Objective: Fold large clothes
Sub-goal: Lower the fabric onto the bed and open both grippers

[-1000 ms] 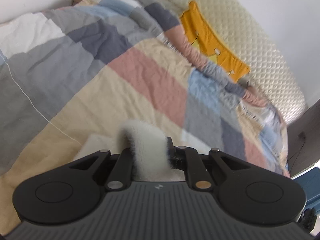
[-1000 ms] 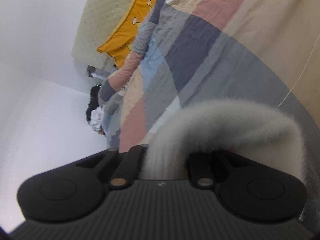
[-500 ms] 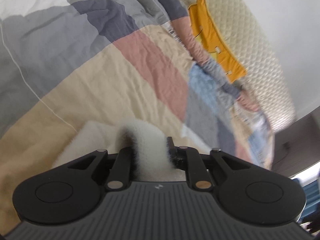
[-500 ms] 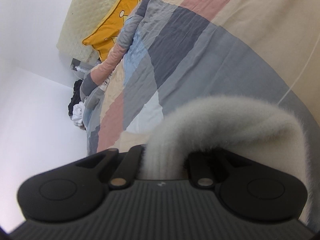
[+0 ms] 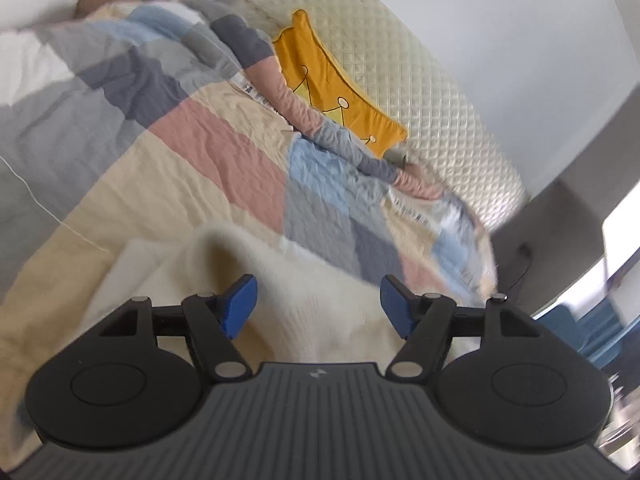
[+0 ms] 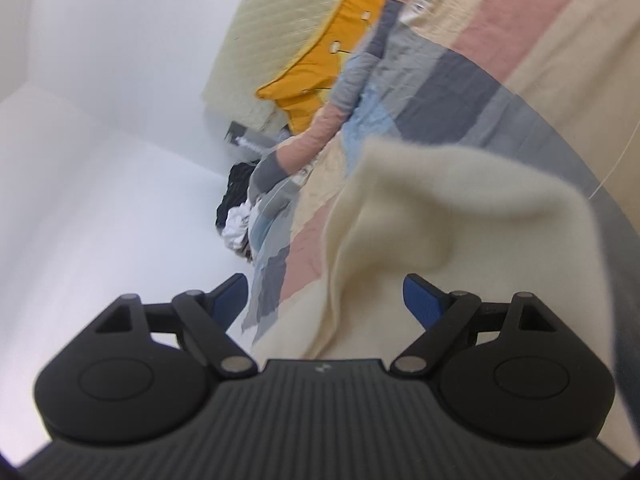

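Two wrist views show a cream fleece garment lying on a patchwork quilt, just ahead of both grippers.

Left wrist view: the garment [image 5: 320,304] fills the lower centre of the frame, soft and fuzzy, with a raised fold arching at centre left. Its visible length runs from the lower left toward the lower right, across the line of the fingers; how far it extends is hidden by the gripper body. The left gripper [image 5: 318,304] has its blue pads spread apart and its jaws are opening; fabric lies between them, but the pads do not press on it. The quilt [image 5: 224,160], in blocks of pink, beige, grey and blue, fills the middle of the frame. A yellow cushion [image 5: 328,92] leans against a quilted cream headboard [image 5: 420,92] at upper right. A thin white cord [image 5: 40,204] crosses the quilt at left.

Right wrist view: the scene is tilted. The garment [image 6: 420,220] rises in the centre right as a blurred, upstanding flap, its length running from the bottom of the frame upward. The right gripper [image 6: 326,300] is also released, jaws opening wide, with fabric between the pads but not gripped. Only this view shows a dark and white heap of clothes [image 6: 236,208] at centre left, beside a white wall [image 6: 100,120].
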Demonstrator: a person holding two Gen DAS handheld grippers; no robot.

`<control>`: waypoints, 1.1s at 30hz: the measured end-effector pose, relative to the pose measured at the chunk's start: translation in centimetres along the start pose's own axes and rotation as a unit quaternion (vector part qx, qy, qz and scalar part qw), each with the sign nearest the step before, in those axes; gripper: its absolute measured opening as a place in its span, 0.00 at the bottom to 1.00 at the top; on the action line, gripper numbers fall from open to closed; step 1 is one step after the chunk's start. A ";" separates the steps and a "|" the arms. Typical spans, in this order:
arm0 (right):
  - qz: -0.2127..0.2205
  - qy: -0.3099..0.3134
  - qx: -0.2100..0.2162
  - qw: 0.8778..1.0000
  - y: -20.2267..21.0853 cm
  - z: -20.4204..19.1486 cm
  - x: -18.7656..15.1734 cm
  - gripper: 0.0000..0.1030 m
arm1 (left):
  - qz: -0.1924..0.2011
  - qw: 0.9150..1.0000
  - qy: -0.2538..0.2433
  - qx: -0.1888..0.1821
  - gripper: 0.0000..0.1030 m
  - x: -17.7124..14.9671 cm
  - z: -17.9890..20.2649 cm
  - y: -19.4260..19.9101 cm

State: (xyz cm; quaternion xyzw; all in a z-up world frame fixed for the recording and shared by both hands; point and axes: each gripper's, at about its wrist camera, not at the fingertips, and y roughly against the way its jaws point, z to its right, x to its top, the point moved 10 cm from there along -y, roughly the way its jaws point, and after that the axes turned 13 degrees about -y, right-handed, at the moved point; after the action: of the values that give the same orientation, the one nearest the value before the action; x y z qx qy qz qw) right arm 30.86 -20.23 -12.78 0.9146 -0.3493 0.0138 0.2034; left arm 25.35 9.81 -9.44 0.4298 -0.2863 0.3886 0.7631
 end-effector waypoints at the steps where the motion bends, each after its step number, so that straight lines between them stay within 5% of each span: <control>1: 0.002 0.008 -0.006 1.000 0.3 0.0 -0.4 0.85 | -0.002 1.000 -0.006 0.003 0.71 -0.4 0.2 0.3; 8: -0.039 0.068 -0.089 0.993 -2.7 2.1 -3.4 0.83 | -0.004 0.999 -0.037 0.001 0.71 -1.4 1.2 2.2; 12: -0.029 0.120 -0.133 0.983 -4.0 2.9 -2.8 0.78 | -0.054 0.996 -0.072 0.009 0.71 -3.3 1.6 1.6; 17: 0.009 0.148 -0.181 0.972 -4.4 4.0 -0.9 0.71 | -0.110 0.989 -0.075 0.066 0.70 -5.4 -0.7 -0.5; 25: 0.066 0.162 -0.213 0.961 -4.8 5.1 3.3 0.68 | -0.099 0.988 -0.076 0.093 0.71 -3.0 -3.1 -4.4; 33: 0.071 0.187 -0.216 0.956 -5.5 4.9 4.1 0.68 | -0.060 0.990 -0.064 0.106 0.71 0.6 -3.9 -7.6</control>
State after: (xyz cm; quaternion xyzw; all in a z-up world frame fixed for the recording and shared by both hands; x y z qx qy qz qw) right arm 36.94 -21.02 -18.58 0.8028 -0.3636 0.1227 0.4564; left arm 32.44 10.95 -14.14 0.5488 -0.2654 0.3419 0.7152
